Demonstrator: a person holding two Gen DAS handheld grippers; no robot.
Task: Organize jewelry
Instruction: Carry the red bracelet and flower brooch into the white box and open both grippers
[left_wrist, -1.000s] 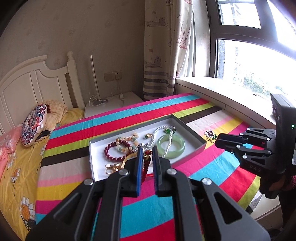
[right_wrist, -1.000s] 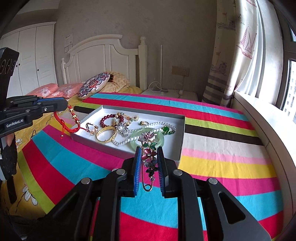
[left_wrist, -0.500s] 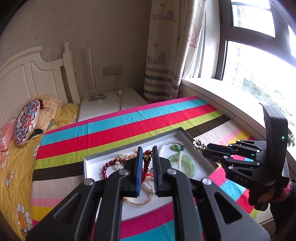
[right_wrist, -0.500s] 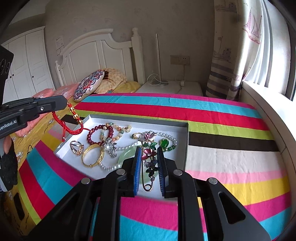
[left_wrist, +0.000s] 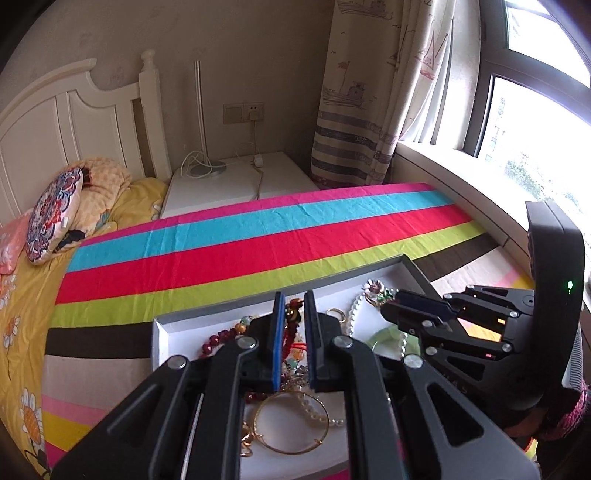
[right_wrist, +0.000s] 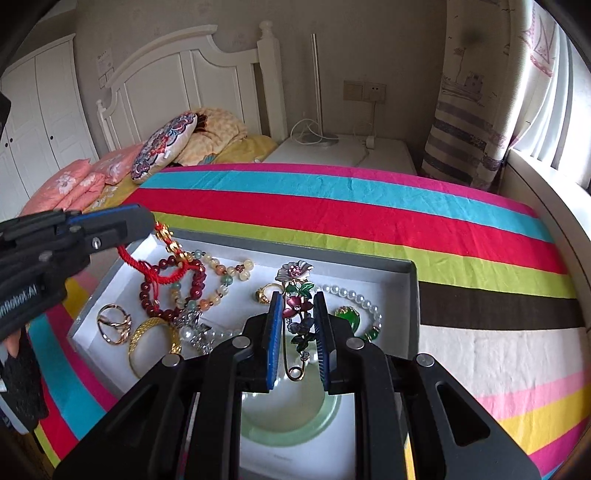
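The right gripper (right_wrist: 297, 328) pinches a flower brooch (right_wrist: 297, 295) above a pale green bangle (right_wrist: 291, 417) in the white tray (right_wrist: 412, 314). The left gripper (left_wrist: 294, 332) is clamped on a red cord bracelet (right_wrist: 162, 266) dangling over the tray's beaded bracelets (right_wrist: 192, 291). Beyond lies the striped cloth (right_wrist: 332, 206), then the headboard (right_wrist: 177, 70).
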